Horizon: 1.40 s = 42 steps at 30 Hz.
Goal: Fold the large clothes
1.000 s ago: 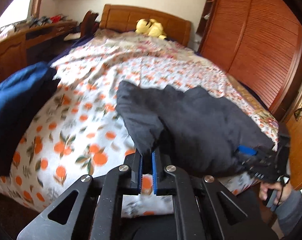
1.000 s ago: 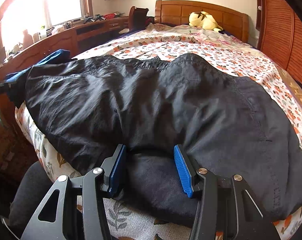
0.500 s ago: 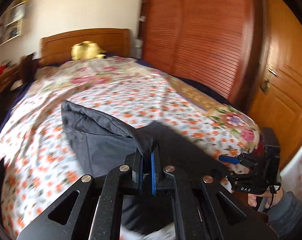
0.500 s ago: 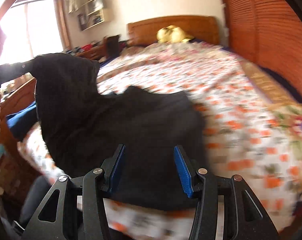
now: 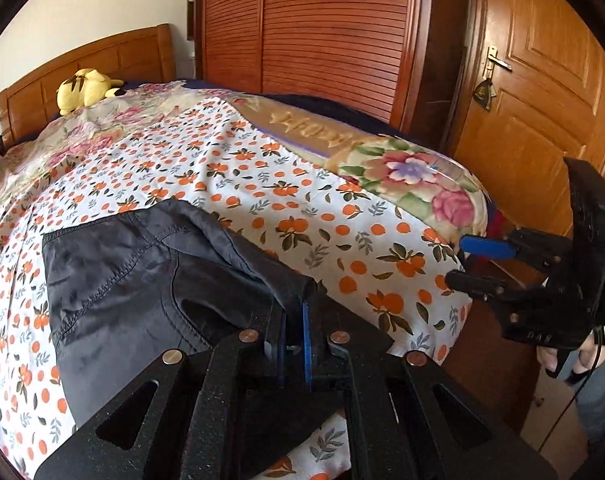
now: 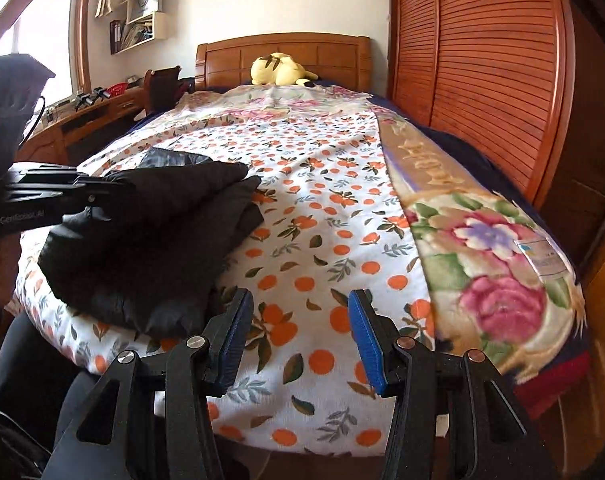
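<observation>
A large black garment (image 5: pixel 134 288) lies doubled over near the foot of the bed, on the orange-print sheet (image 5: pixel 262 184). My left gripper (image 5: pixel 292 344) is shut on a fold of its edge, holding it just above the sheet. In the right wrist view the garment (image 6: pixel 150 240) is a folded heap at the left, with the left gripper (image 6: pixel 114 190) at its top. My right gripper (image 6: pixel 298 332) is open and empty above bare sheet (image 6: pixel 322 208), right of the heap. It also shows in the left wrist view (image 5: pixel 468 264) off the bed's corner.
A floral blanket (image 6: pixel 482 248) lies along the bed's right side. A yellow plush toy (image 6: pixel 278 68) sits by the wooden headboard. Slatted wardrobe doors (image 6: pixel 482 72) stand to the right, a wooden door (image 5: pixel 542 92) beyond the bed corner, a desk (image 6: pixel 82 120) to the left.
My left gripper has carried the garment's edge over to the right, folding it onto itself. My right gripper has come off the garment and now hovers open over bare sheet.
</observation>
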Available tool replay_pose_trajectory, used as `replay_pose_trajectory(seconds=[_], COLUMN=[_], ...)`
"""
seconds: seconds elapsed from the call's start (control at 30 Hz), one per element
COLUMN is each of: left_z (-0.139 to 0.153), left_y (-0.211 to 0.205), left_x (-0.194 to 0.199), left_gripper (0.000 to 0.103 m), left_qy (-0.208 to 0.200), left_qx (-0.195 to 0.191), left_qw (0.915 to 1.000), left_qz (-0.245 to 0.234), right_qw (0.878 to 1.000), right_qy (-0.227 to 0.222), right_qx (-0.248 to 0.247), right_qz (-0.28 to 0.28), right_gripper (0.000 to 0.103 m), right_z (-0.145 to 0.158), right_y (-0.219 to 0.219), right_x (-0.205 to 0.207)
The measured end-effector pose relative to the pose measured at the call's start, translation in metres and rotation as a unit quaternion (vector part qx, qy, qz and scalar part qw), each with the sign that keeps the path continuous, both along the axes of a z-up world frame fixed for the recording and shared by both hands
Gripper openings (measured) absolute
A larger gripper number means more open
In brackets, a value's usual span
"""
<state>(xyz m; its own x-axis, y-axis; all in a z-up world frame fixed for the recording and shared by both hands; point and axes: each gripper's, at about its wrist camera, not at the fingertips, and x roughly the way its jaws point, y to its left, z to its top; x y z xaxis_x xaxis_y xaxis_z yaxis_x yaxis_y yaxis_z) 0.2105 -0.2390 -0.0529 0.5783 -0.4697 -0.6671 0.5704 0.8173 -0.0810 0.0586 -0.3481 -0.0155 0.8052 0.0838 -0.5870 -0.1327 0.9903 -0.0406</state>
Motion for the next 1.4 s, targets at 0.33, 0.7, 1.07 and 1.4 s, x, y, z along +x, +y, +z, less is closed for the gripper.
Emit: replay_pose_trajectory(seconds=[0.33,0.7,1.07,1.4], left_z=[0.027,0.021,0.002,-0.009], left_y=[0.045,0.145,0.201,0.22], left_x=[-0.015,-0.033,-0.05,-0.066], left_gripper=[0.042,0.086,0.086,0.086], left_qy=[-0.039,-0.041,-0.042,-0.038], left_qx=[0.005,-0.028,-0.022,-0.03], left_qw=[0.9985,0.9915,0.9842,0.9811], left_qz=[0.037,0.12,0.17,0.187], right_qw=[0.999,0.995,0.994,0.992], right_qy=[-0.018,-0.037,-0.004,0.084], right_qx=[0.006,-0.008,-0.011,-0.014], right_qz=[0.04,0.087,0.104,0.095], right_gripper=[0.051,0.051,0.051,0.051], right_z=[0.014,0.043,0.047,-0.001], right_y=[0.029,0.084,0.12,0.121], right_x=[0.002,0.027,0.086,0.11])
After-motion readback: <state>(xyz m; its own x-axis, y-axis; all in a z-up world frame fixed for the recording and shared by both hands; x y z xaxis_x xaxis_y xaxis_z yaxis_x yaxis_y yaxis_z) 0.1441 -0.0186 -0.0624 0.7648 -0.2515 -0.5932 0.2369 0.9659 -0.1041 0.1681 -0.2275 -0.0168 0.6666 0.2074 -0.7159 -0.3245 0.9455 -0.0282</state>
